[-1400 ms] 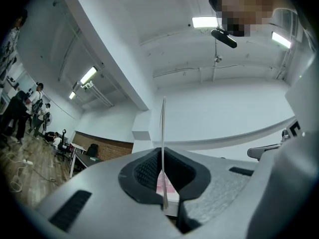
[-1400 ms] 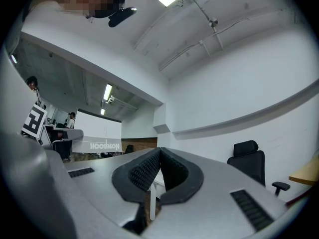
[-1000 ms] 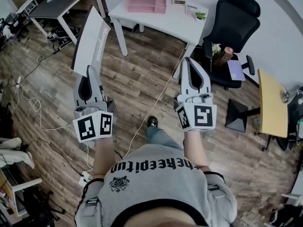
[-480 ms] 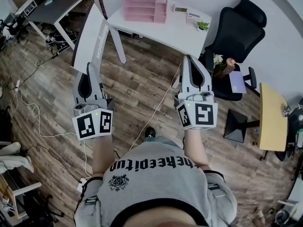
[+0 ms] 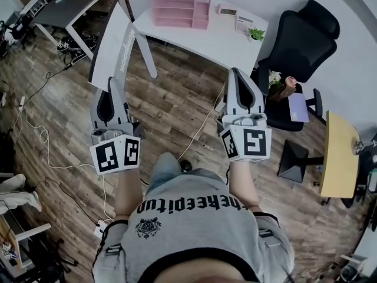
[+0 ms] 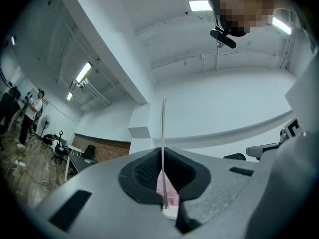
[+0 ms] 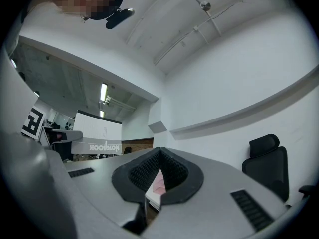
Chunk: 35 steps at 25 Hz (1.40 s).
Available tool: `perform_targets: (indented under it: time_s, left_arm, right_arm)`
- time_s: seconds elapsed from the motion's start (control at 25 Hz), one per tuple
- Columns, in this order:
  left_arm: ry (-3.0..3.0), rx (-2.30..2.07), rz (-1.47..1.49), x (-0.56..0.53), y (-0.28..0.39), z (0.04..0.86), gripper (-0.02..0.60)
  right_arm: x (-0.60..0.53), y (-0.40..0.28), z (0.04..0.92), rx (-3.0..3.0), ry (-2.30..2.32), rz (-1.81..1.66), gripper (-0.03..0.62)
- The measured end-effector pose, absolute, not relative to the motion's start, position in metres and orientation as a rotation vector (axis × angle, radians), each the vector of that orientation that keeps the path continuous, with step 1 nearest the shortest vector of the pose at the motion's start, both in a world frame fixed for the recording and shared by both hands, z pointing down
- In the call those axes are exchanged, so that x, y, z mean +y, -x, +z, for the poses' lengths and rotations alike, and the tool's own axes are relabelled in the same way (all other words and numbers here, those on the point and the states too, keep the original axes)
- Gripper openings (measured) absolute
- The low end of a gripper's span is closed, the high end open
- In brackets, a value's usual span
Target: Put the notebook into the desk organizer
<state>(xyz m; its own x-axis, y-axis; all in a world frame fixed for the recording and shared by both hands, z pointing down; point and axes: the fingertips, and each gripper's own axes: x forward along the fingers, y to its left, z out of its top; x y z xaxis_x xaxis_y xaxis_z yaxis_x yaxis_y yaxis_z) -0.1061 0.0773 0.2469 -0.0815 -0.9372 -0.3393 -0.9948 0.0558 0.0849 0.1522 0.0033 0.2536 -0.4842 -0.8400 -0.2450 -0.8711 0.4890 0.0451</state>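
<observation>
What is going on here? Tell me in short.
A person holds tongs in each hand. The left tongs are shut on a white notebook, which stands up on edge between them. The right tongs are shut and empty. The pink desk organizer sits on a white table ahead, well apart from the notebook, so the notebook is not in it yet.

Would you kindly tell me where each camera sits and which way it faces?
Head view: worn by the person, facing steeply down at floor and white desk; shirt, forearms, left gripper and right gripper show.
Left gripper view: rides that gripper, looks along fingers shut on the edge-on notebook; person's head above.
Right gripper view: along its own closed fingers; notebook at left.
Shared: all three show the pink desk organizer.
</observation>
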Motion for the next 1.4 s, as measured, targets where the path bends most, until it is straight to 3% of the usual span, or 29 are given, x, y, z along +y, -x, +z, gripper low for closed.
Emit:
perform_targets:
  time_s: [0.44,1.4]
  left_arm:
    - [2.008,2.102,0.441,0.011,0.111,0.247,0.009]
    - [2.093,2.006,0.385,-0.193,0.193,0.239,0.009]
  right_arm:
    - [-0.056,-0.150,0.258,2.523,1.519,0.237,0.002]
    - [-0.239,-0.060,0.240,2.497,1.580,0.294,0.002]
